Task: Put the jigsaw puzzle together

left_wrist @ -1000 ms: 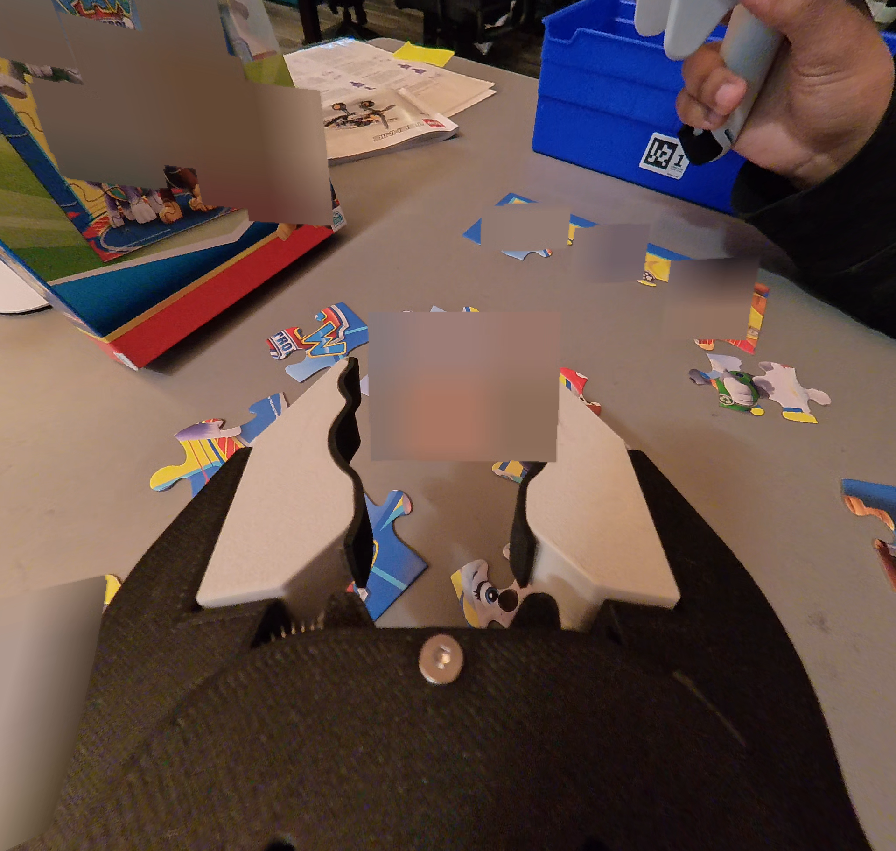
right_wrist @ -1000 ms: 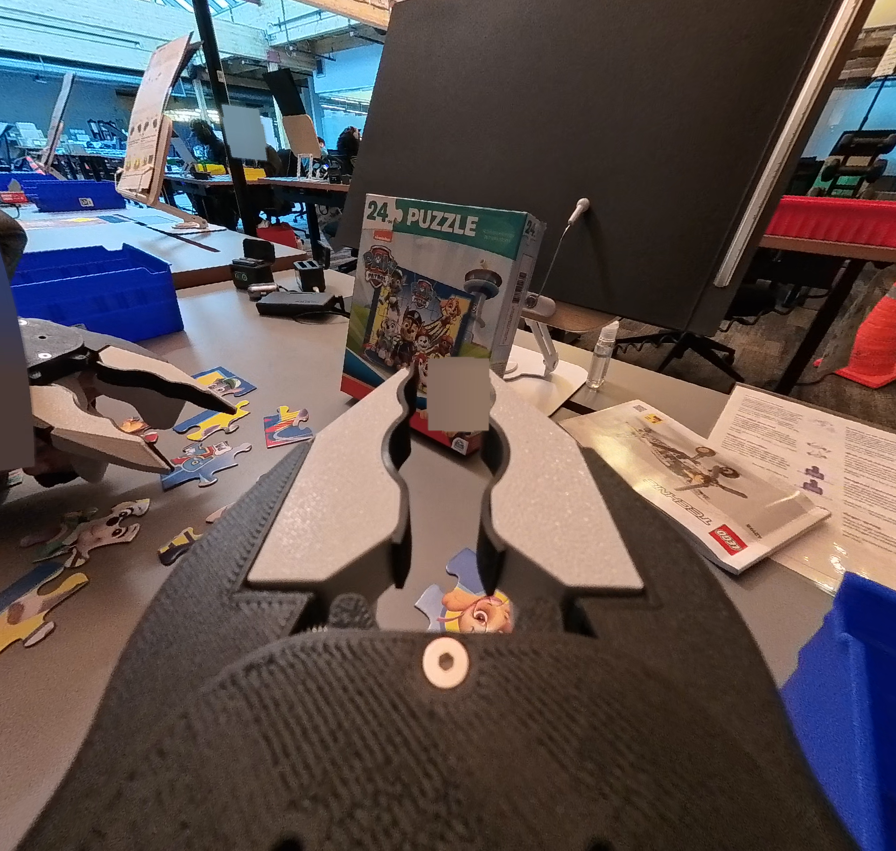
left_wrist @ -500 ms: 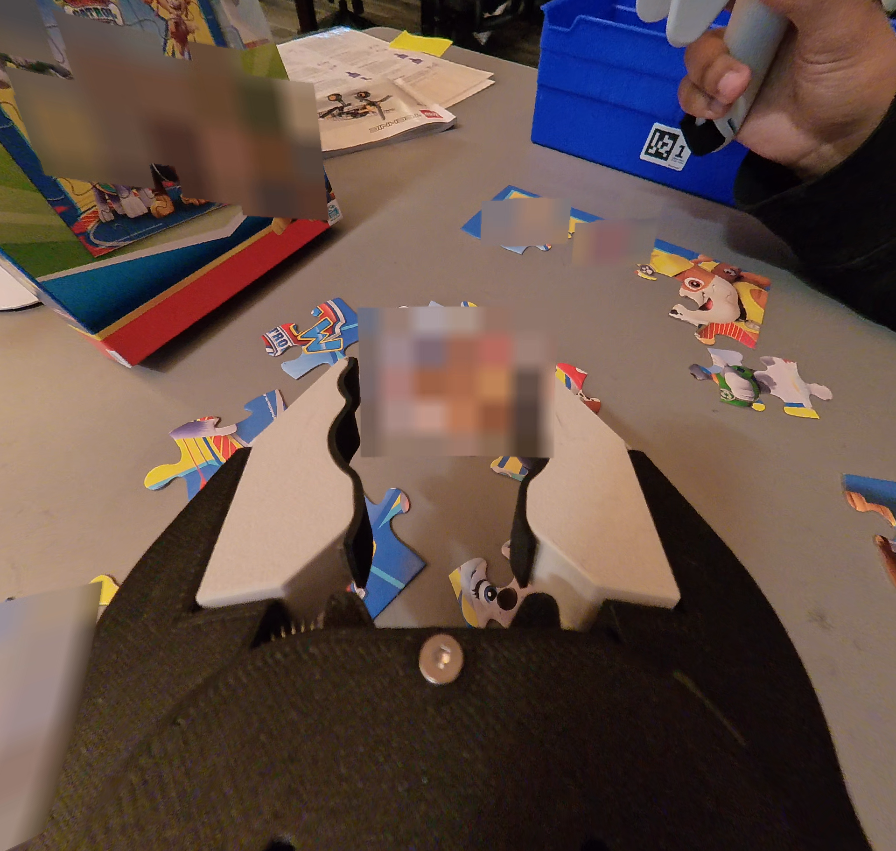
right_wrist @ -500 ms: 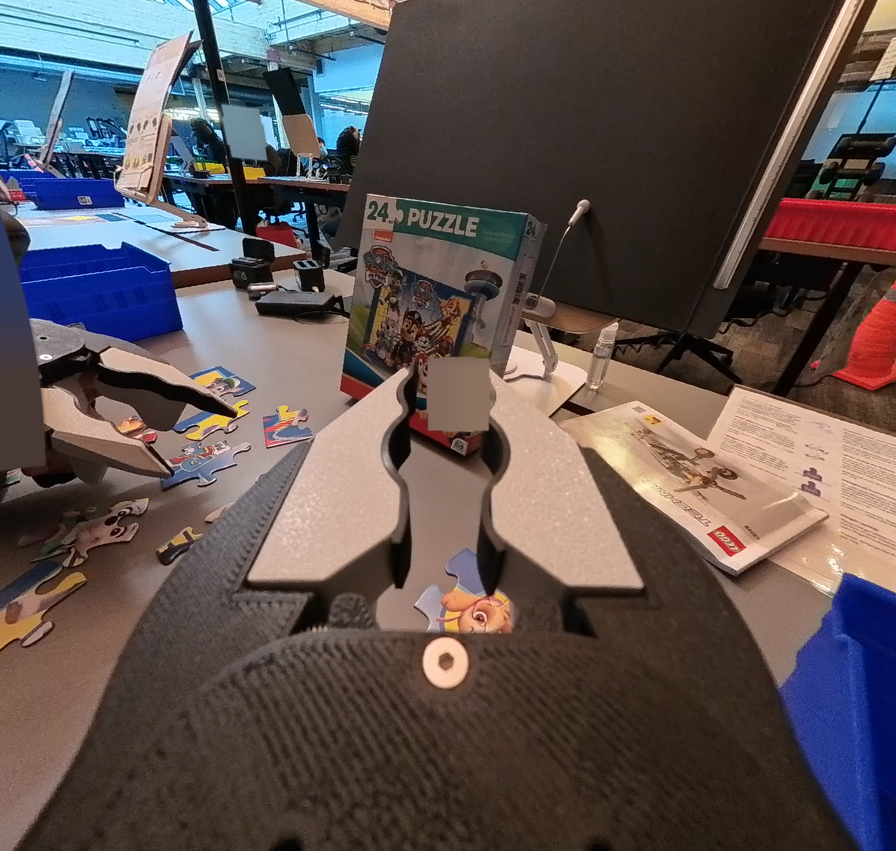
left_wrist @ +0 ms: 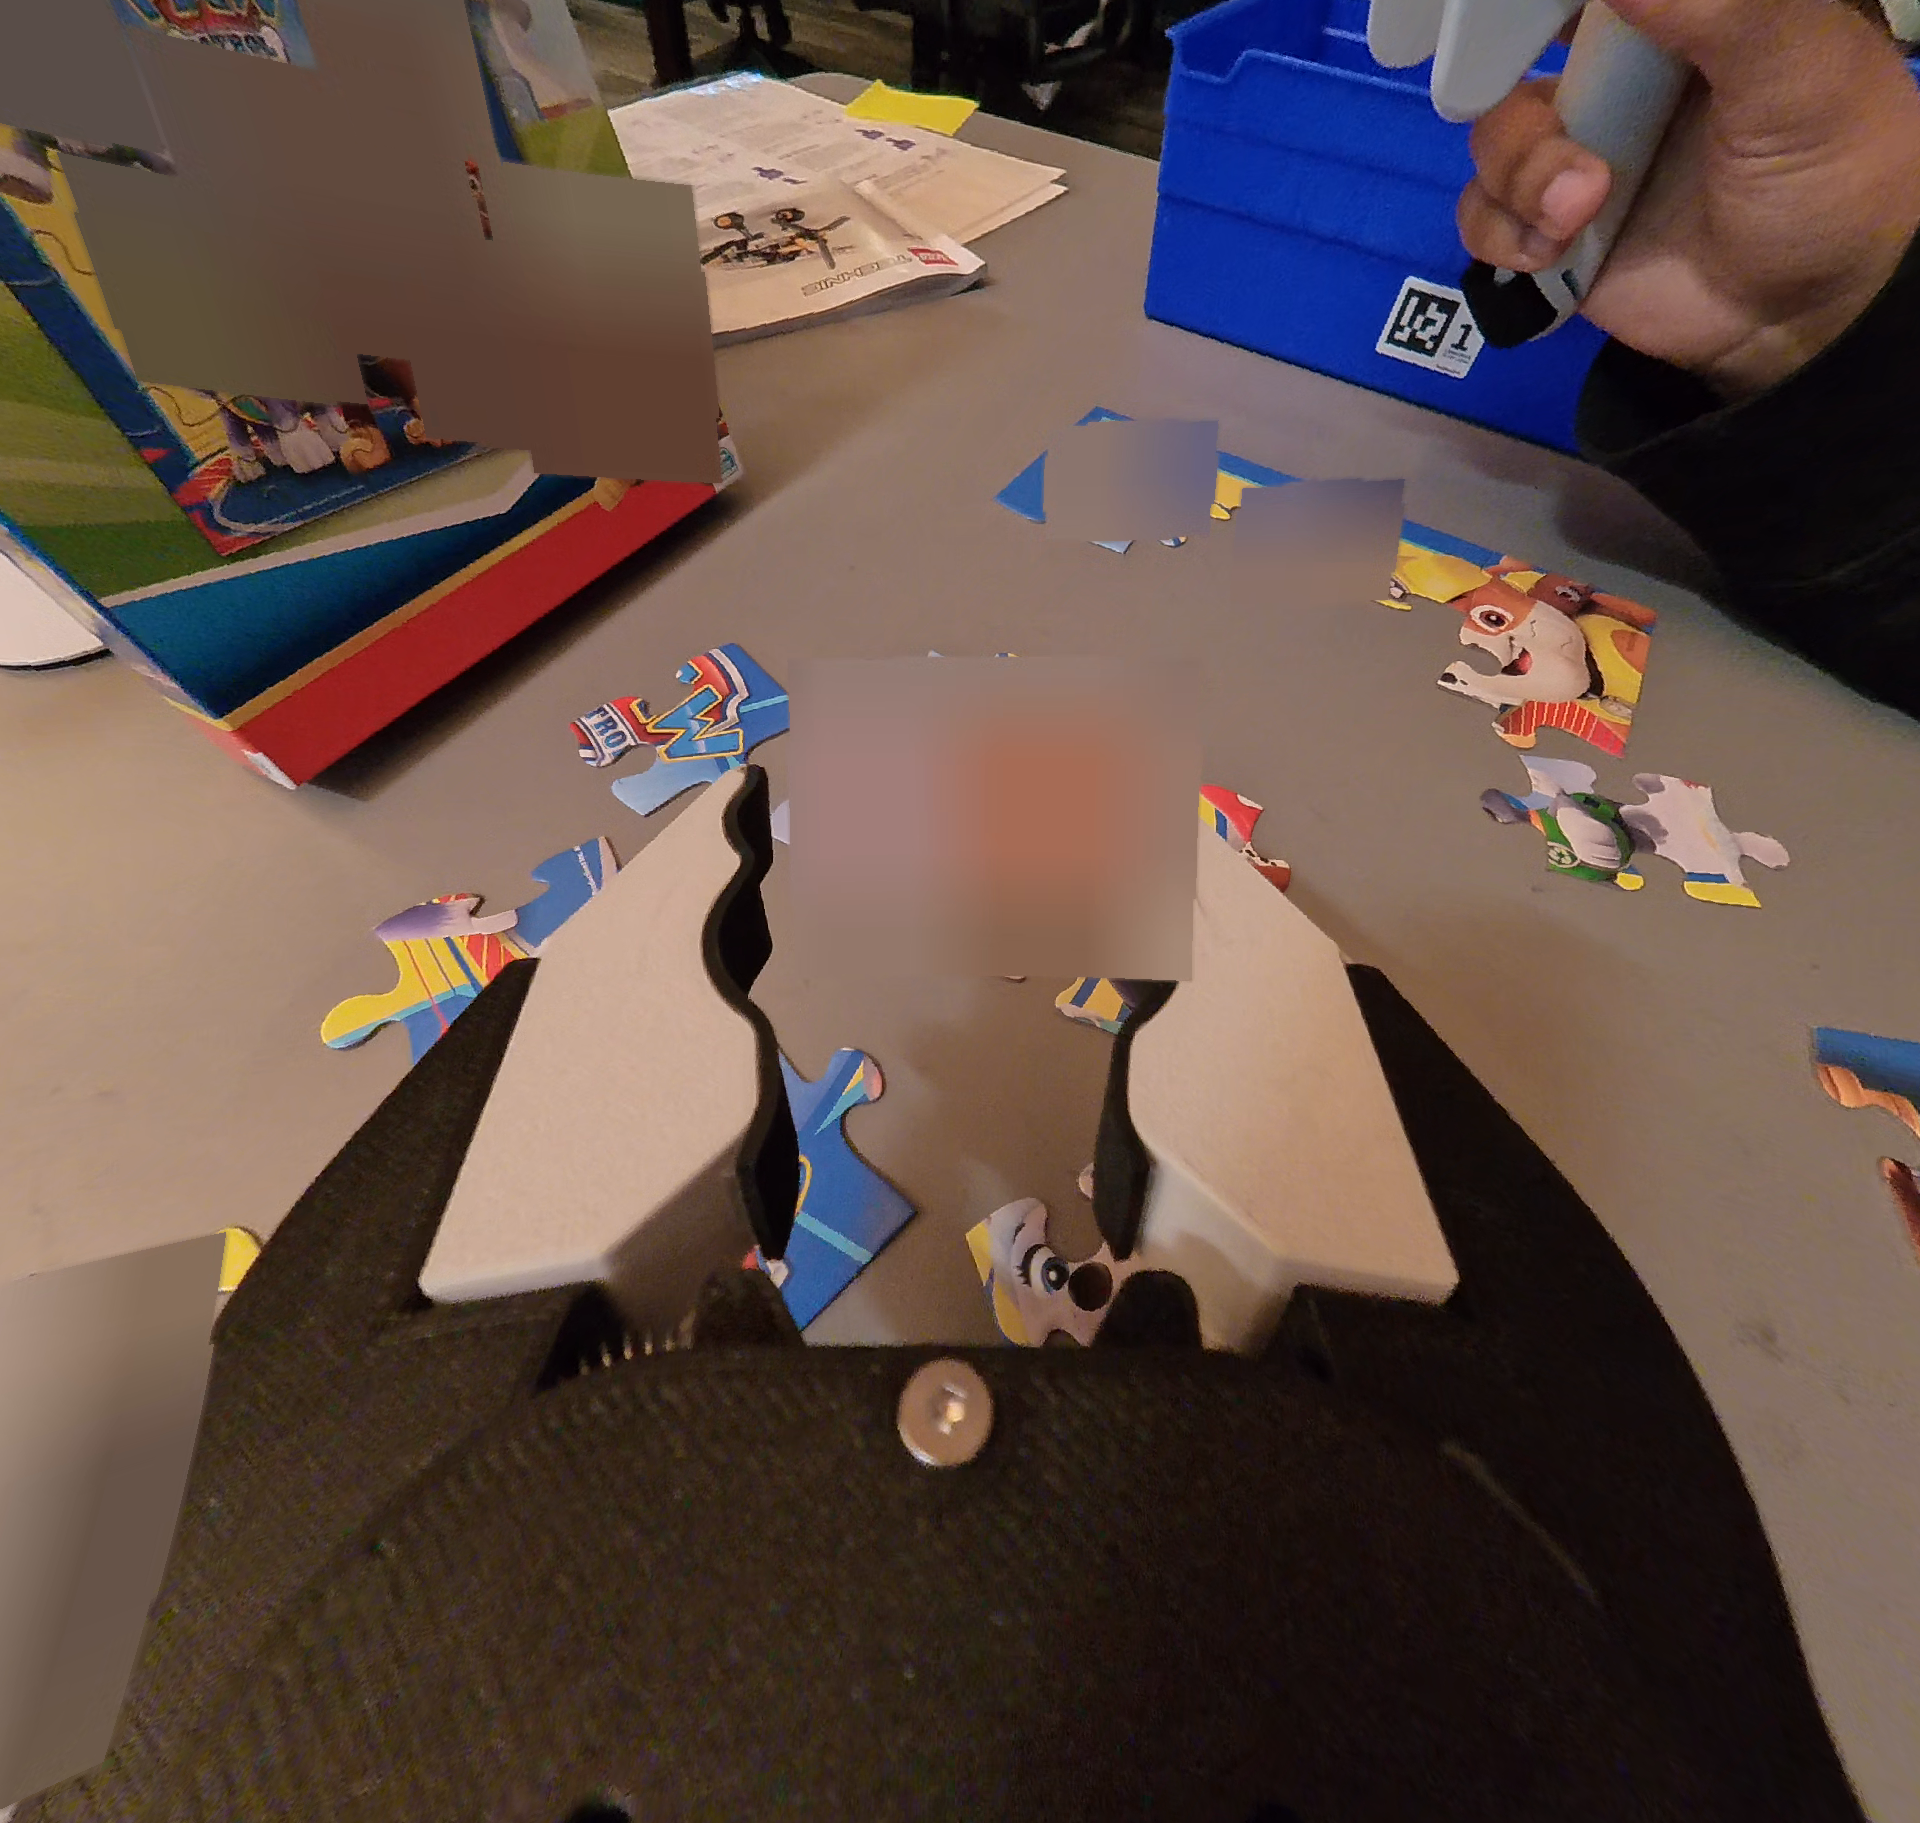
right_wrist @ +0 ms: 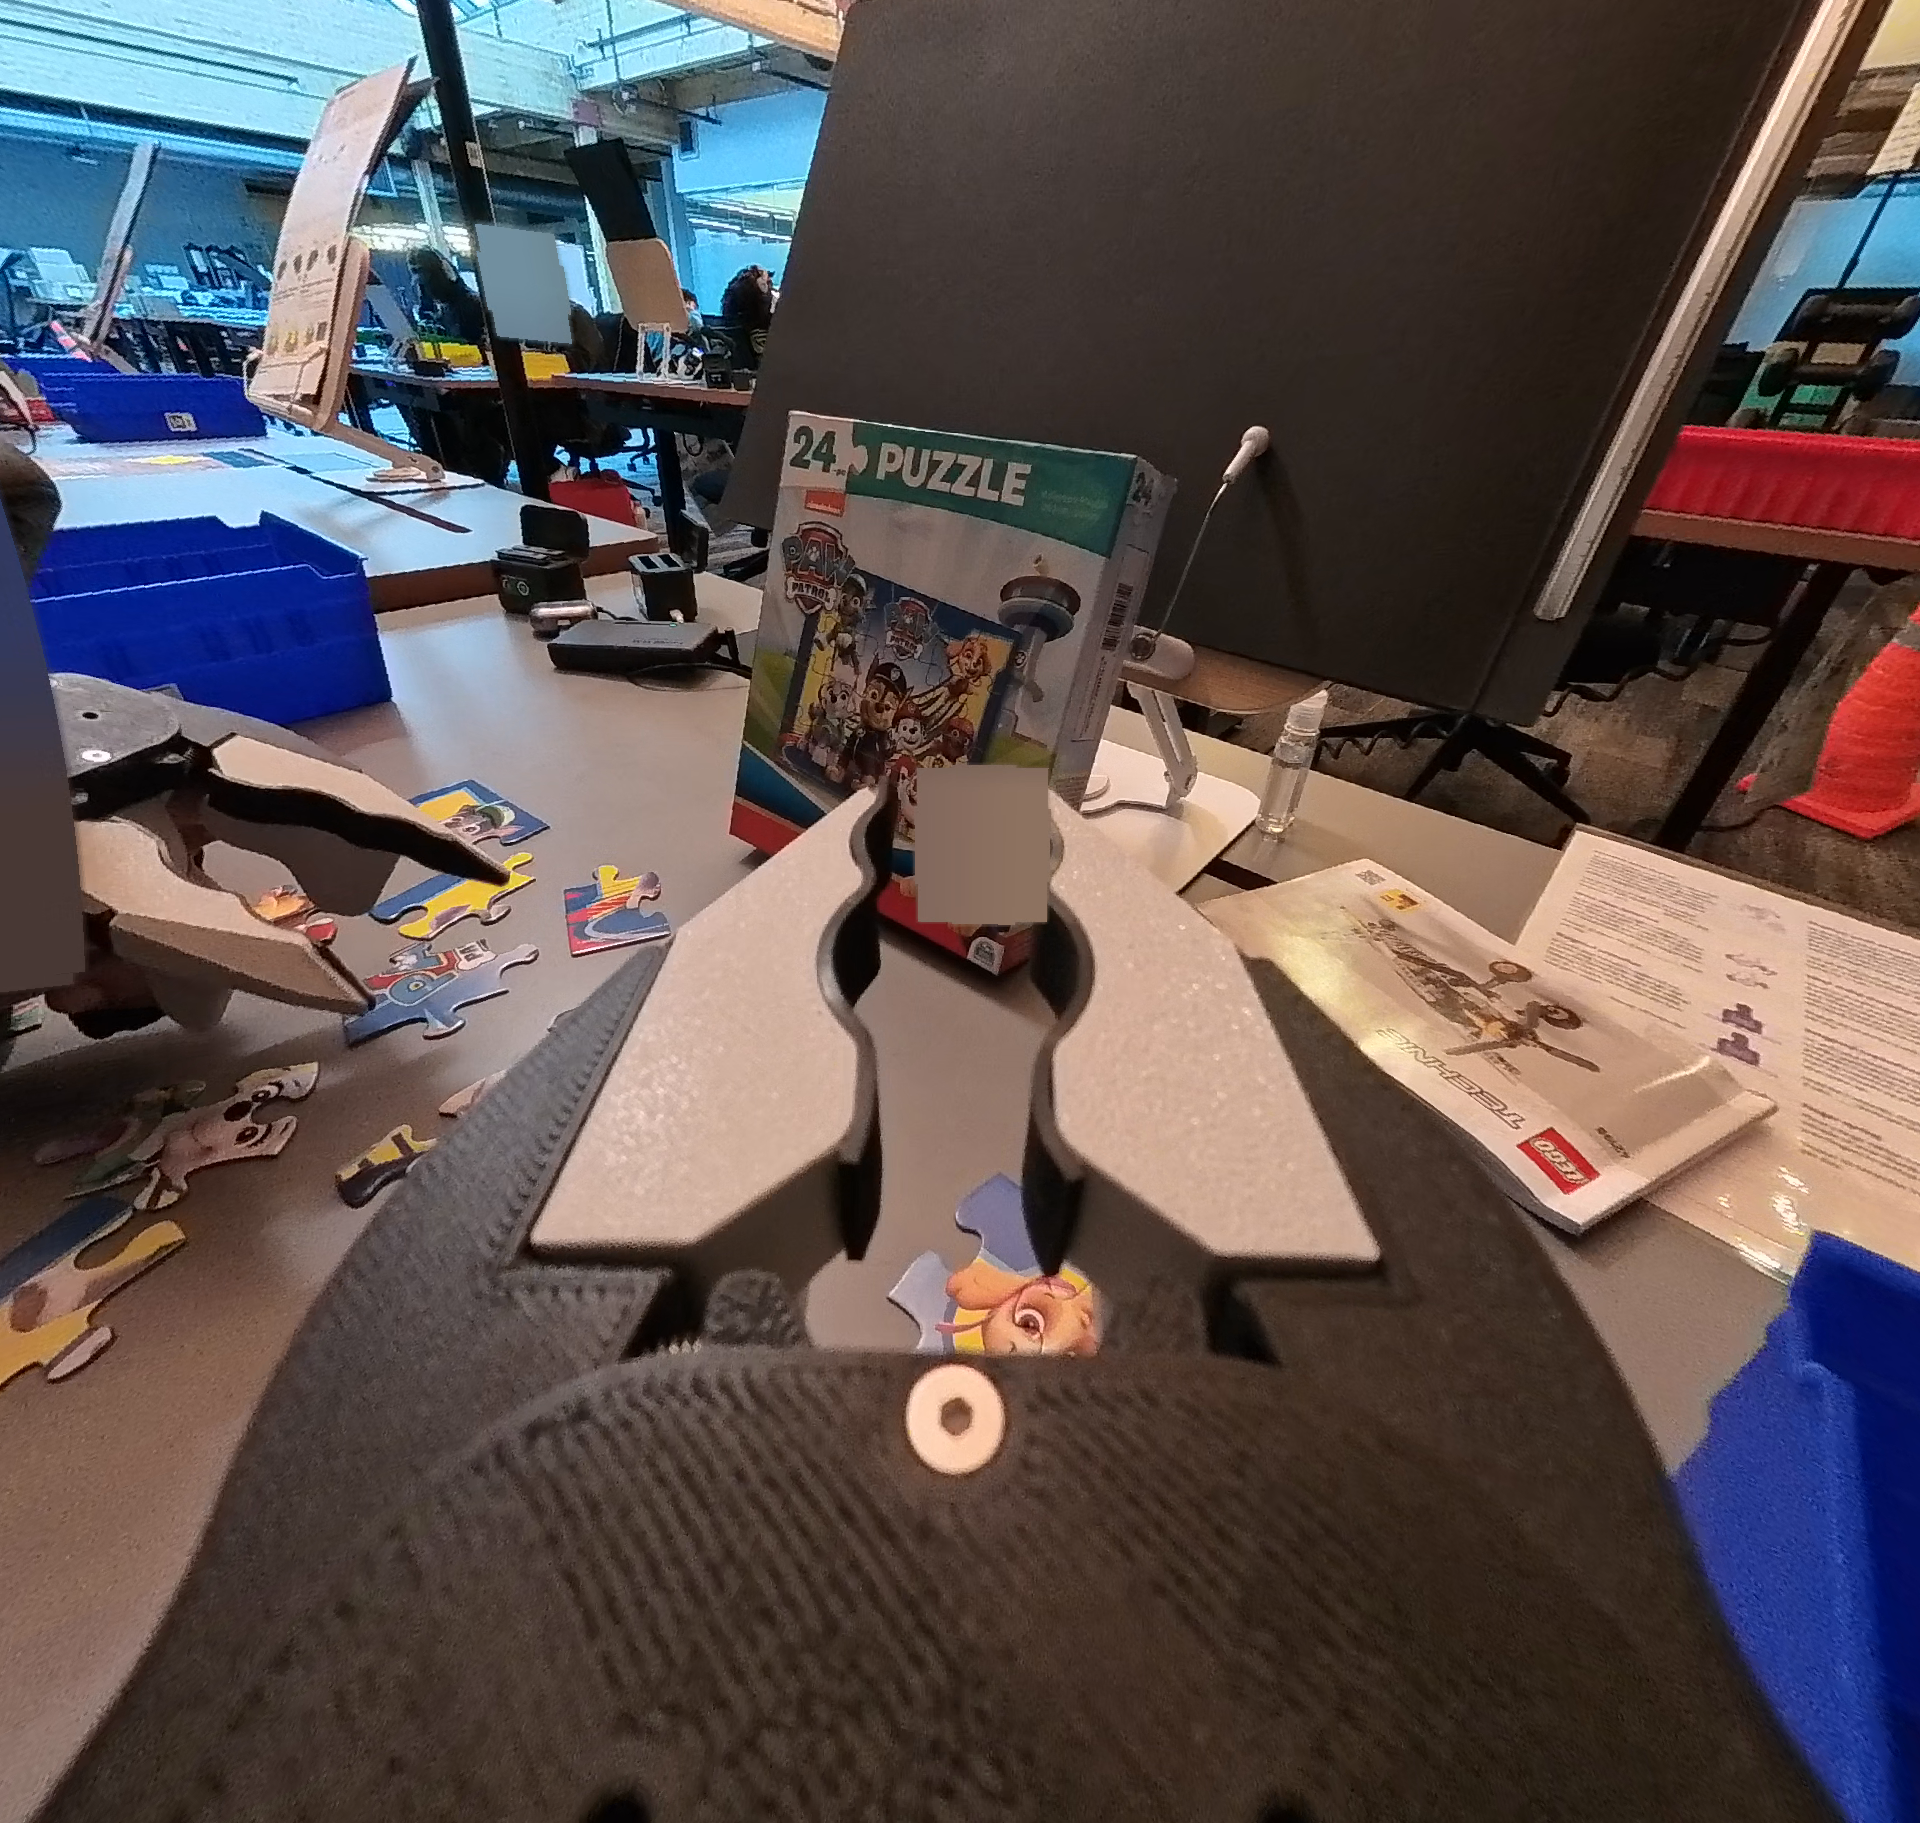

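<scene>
At far left the puzzle box [left_wrist: 364, 630] is standing on the grey surface [left_wrist: 935, 423], with a booklet [left_wrist: 831, 246] lying beyond it. The left tongs [left_wrist: 977, 817] are hovering low over the scattered puzzle pieces, spread wide and gripping nothing. A blue piece [left_wrist: 842, 1181] and a white-pup piece [left_wrist: 1029, 1264] are lying flat under the gap, apart from both fingers, and a blurred patch is covering the area between the fingertips. To the right, a hand [left_wrist: 1745, 215] is holding the right tool raised in front of the blue bin [left_wrist: 1299, 215]. The right tongs [right_wrist: 971, 817] are pointing level toward the box and standing narrowly apart with nothing seen between them. One orange-pup piece [right_wrist: 1018, 1295] is lying on the surface below them.
</scene>
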Available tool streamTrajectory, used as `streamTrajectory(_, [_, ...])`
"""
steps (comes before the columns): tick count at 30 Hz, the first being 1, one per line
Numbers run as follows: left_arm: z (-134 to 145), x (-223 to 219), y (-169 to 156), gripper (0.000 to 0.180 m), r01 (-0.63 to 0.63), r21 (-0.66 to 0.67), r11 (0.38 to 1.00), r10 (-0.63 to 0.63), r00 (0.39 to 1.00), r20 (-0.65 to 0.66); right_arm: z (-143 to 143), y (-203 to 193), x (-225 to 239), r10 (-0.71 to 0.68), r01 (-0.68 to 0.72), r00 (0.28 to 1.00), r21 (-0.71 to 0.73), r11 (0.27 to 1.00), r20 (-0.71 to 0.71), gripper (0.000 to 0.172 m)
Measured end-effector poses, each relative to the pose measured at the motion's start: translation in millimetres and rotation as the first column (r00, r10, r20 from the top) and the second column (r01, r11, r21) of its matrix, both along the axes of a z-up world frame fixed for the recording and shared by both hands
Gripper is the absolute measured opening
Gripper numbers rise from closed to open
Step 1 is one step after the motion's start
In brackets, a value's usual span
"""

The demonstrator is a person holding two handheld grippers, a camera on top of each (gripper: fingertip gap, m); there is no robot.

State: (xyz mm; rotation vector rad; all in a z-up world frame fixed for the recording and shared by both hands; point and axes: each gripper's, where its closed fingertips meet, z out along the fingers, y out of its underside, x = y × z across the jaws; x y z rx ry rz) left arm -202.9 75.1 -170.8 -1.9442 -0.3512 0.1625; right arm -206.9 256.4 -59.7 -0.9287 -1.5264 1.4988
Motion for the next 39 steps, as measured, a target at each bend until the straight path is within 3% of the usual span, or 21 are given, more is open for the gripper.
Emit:
streamTrajectory(18, [21,-13,-10,0.066,-0.066,0.137,0.988,0.059,0.997,0.058,-6,-1,-3,0.000,0.000,1.000,0.010,1.000,0.017,0.022])
streamTrajectory(22, [33,-42,-34,0.058,-0.250,0.178,0.952,0.253,0.967,0.006,-5,-1,-2,0.001,-0.001,1.000,0.010,1.000,0.016,0.022])
streamTrajectory(25, [40,-54,-47,0.057,-0.316,0.213,0.925,0.322,0.947,0.007,-5,-2,-2,0.002,-0.002,1.000,0.013,1.000,0.015,0.022])
streamTrajectory(36, [44,-55,-51,0.057,-0.320,0.247,0.915,0.322,0.946,0.035,-3,4,-2,-0.010,0.010,1.000,0.000,1.000,0.007,0.022])
streamTrajectory(39, [43,-45,-45,0.045,-0.263,0.242,0.934,0.253,0.965,0.070,-4,4,-2,-0.004,0.004,1.000,0.000,1.000,0.012,0.022])
